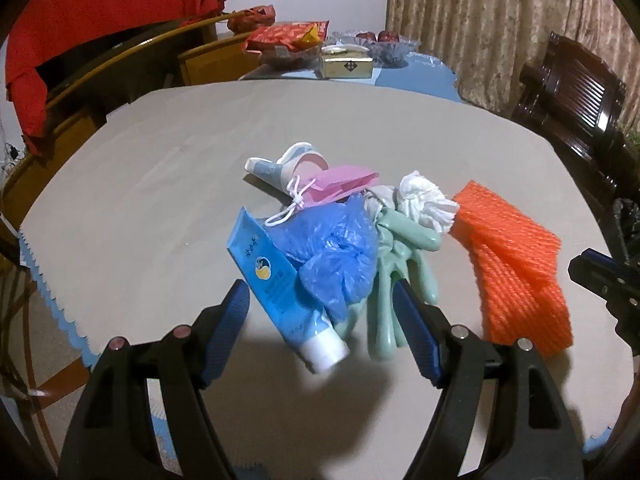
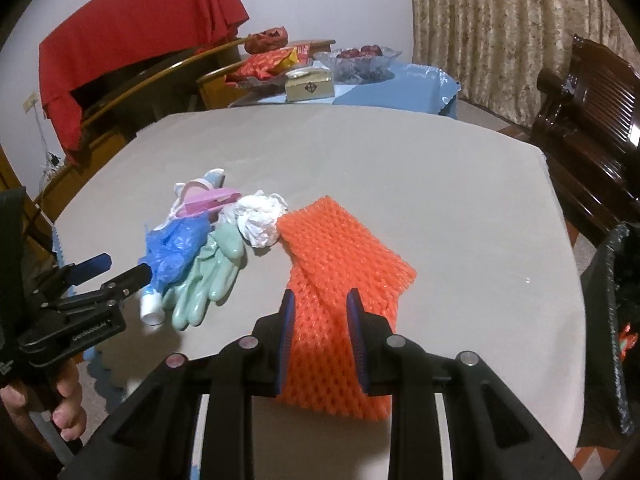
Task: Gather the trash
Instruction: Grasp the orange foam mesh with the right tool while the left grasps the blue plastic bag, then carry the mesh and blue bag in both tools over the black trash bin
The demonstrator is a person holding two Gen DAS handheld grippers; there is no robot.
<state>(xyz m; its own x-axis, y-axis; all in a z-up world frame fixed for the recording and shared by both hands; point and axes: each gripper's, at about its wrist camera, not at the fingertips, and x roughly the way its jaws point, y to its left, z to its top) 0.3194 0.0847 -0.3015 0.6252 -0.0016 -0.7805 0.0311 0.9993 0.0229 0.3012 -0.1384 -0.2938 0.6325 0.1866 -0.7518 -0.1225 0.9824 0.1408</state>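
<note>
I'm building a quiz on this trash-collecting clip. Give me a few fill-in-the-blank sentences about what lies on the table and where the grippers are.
1. The right gripper straddles the ____ foam net.
2. The blue tube's cap is ____.
3. The crumpled white tissue lies between the foam net and the green rubber ____.
4. The left gripper is ____.

Missing words: orange; white; glove; open
</note>
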